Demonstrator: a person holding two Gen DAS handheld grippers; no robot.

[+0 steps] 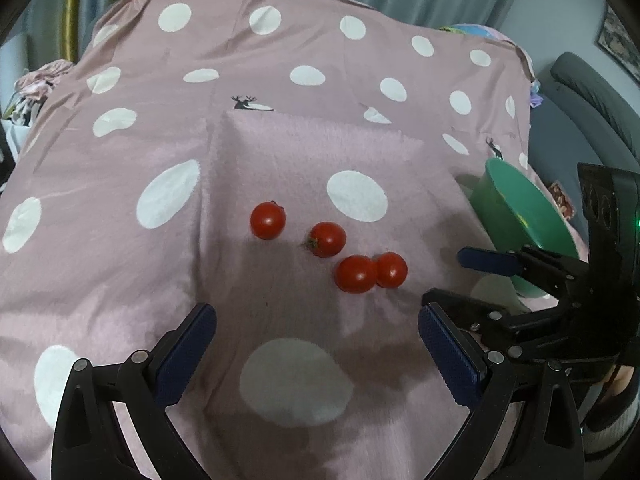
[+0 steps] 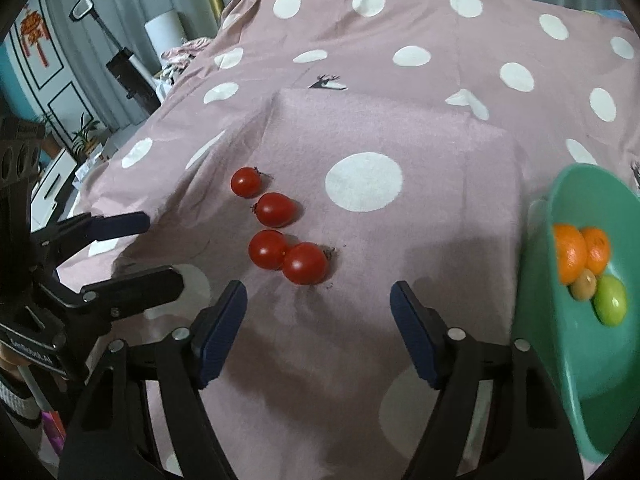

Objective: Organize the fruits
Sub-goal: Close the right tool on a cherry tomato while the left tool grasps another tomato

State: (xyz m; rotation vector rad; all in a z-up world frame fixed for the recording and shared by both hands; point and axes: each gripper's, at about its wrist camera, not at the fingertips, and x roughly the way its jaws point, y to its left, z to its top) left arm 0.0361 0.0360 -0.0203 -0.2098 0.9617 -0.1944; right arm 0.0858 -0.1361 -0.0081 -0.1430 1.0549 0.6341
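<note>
Tomatoes, four of them, lie loose in a short crooked row on the pink cloth [image 1: 120, 208] with white dots, on the raised flat part at its middle. The farthest tomato [image 2: 245, 182] sits alone at the far left of the row, the second tomato [image 2: 275, 209] just beside it, and the last two, the third tomato [image 2: 267, 249] and the nearest tomato [image 2: 305, 263], touch each other. The right gripper [image 2: 318, 328] hangs over the cloth just short of that touching pair, its blue-padded jaws standing apart with nothing between them but bare fabric. The left gripper [image 1: 316, 356] hovers on the near side of the row as well, jaws spread wide and empty; in the right wrist view it shows at the left edge, its fingers pointing toward the tomatoes. The green bowl [image 2: 576, 364] sits tilted at the right edge of the cloth, well apart from the row, and holds two oranges [image 2: 580, 250], a small brown fruit [image 2: 583, 285] and a green fruit [image 2: 611, 300], all bunched together against its lower wall.
</note>
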